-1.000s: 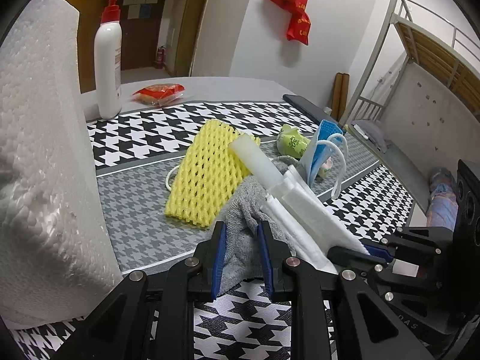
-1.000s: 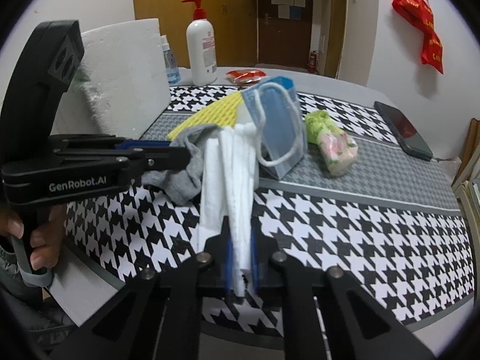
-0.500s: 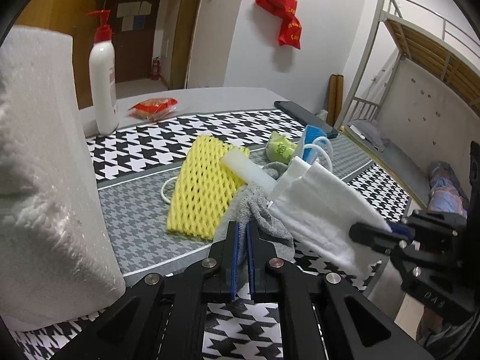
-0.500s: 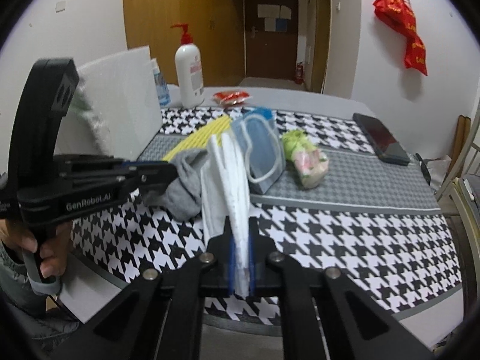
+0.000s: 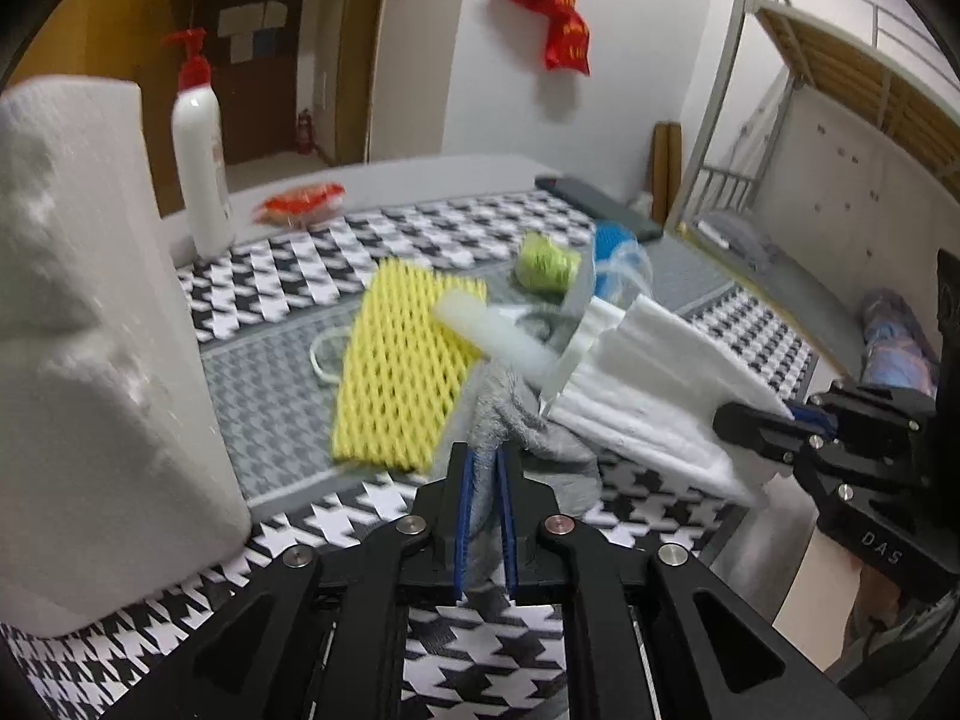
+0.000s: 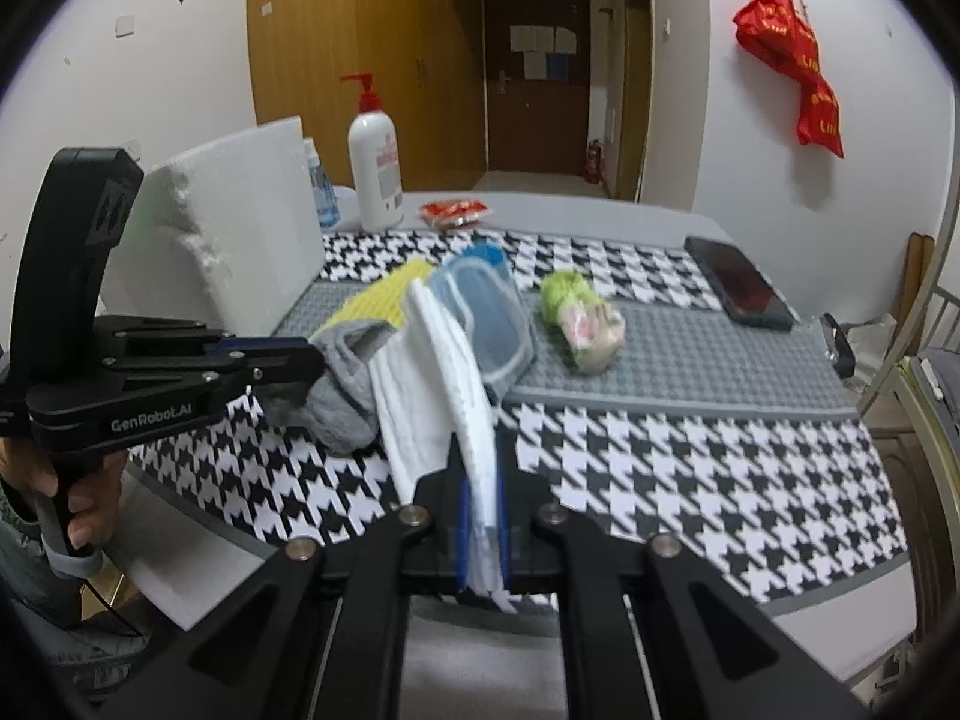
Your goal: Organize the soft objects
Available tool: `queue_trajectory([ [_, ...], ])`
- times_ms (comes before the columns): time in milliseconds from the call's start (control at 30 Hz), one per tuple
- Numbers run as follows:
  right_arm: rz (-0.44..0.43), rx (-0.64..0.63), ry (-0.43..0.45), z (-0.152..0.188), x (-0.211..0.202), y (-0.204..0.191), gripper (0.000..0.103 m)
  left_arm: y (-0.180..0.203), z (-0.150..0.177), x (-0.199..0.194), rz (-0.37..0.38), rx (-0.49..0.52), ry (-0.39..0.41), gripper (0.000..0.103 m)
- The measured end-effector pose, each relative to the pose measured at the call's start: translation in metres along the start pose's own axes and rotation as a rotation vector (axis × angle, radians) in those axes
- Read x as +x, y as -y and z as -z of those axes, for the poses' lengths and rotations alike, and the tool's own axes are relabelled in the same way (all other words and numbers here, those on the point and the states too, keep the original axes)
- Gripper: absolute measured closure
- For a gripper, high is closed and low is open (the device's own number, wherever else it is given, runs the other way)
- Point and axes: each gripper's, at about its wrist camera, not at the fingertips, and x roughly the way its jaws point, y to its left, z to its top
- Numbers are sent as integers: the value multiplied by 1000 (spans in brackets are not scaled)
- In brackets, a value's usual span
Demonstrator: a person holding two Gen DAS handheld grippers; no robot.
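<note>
My left gripper is shut on a bunched grey sock, which hangs from its blue pads just above the houndstooth cloth. The right wrist view shows that gripper at the left with the sock drooping from it. My right gripper is shut on a folded white cloth, held on edge and lifted off the table. From the left wrist view the white cloth reaches to the right gripper. The sock and the white cloth touch.
Behind lie a yellow foam net, a white foam tube, a blue face mask and a green soft pack. A white foam block stands at the left. A pump bottle, red packet and phone sit farther back.
The left gripper closed on the grey sock, which it straddled open before. The right gripper rose a little with the white cloth, which now tilts clear of the table.
</note>
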Motion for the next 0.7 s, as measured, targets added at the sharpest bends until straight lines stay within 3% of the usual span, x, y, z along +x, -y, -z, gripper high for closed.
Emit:
queue_trajectory([
  [33,0,4,-2,2,0,1,93,1,1,1,2,2,-4,90],
  [100,-2,16,-6,4,1,3,93,2,2,4,3,6,-10,71],
  [133,1,18,-8,5,1,4,93,3,2,5,1,6,-11,50],
  [167,1,22,-7,6,1,5,93,5,2,5,-1,13,-7,36],
  [267,3,31,-5,8,0,8,93,11,3,5,9,38,11,36],
  [433,0,41,-2,9,0,9,93,21,1,22,-17,71,-43,36],
  [500,1,44,1,10,-1,9,93,23,2,28,-32,90,-57,44],
  [633,9,52,5,9,-4,10,93,20,1,30,-59,83,-56,72],
  [700,9,49,11,8,-6,9,93,17,-1,28,-53,77,-48,79],
])
